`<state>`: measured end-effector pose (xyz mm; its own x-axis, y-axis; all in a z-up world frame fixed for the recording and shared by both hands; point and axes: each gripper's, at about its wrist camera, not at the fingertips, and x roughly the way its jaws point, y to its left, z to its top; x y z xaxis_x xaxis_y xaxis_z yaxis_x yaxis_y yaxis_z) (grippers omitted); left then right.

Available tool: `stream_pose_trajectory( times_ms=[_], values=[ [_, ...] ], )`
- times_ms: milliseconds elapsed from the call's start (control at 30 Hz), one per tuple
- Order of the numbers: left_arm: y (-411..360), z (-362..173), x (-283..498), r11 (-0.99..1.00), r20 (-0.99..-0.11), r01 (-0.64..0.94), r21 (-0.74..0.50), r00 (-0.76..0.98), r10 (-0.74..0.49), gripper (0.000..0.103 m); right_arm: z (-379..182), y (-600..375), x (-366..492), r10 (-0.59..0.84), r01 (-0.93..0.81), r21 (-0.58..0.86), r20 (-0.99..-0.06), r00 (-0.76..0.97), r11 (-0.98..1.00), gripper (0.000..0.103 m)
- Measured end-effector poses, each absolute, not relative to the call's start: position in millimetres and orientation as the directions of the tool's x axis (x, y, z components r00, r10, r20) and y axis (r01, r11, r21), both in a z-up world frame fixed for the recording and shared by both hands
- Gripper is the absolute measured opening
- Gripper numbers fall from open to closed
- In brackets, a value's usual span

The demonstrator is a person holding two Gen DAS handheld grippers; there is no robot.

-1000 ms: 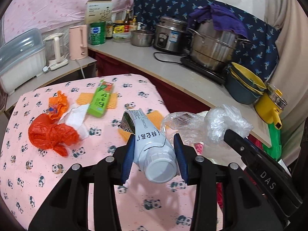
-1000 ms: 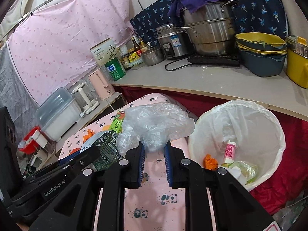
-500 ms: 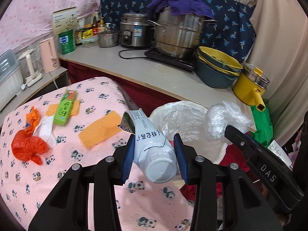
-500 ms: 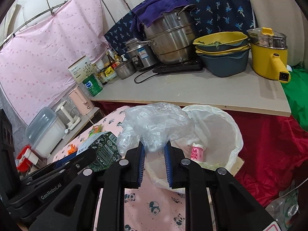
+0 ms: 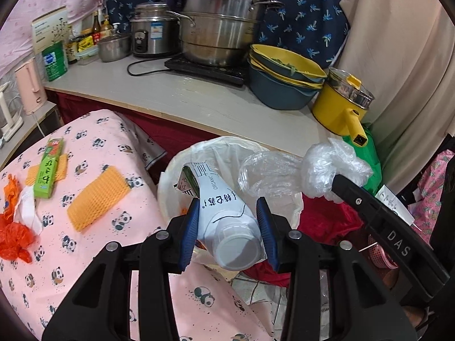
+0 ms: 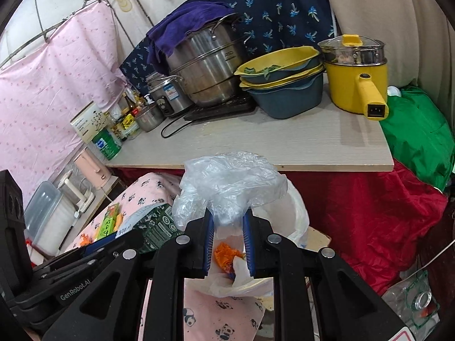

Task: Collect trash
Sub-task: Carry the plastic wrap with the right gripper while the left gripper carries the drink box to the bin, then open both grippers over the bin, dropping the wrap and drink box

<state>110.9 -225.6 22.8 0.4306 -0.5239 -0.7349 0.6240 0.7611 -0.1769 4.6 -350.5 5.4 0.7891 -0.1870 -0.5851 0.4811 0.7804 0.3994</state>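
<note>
Left gripper [image 5: 229,227] clamped on a white carton [image 5: 224,221], cap end toward the camera, held over the white-lined trash bin [image 5: 170,182]. Right gripper [image 6: 227,241] pinching a crumpled clear plastic bag [image 6: 230,184] above the same bin. Green box [image 5: 48,170] and orange foam [image 5: 98,197] lie on the panda-print surface [image 5: 93,244].
</note>
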Motion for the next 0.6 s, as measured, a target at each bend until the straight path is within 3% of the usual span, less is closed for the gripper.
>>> stream_pose_trajectory(
  times_ms=[233,333,400,600],
  values=[
    [-241,9,122,0.745,-0.756,0.641,-0.185,0.391,-0.524,0.038,2,-359,9,-0.206,0.511,0.395,-0.600,0.773,0.763,0.018],
    [-240,8,127,0.746,-0.751,0.640,-0.185,0.398,-0.527,0.044,1,-361,15,-0.206,0.517,0.392,-0.610,0.765,0.761,0.018],
    [-236,8,132,0.755,-0.751,0.628,-0.188,0.404,-0.523,0.056,0,-361,19,-0.204,0.517,0.388,-0.614,0.762,0.763,0.018],
    [-216,13,147,0.787,-0.744,0.585,-0.198,0.433,-0.509,0.058,2,-355,36,-0.190,0.502,0.375,-0.622,0.760,0.779,0.019]
  ],
)
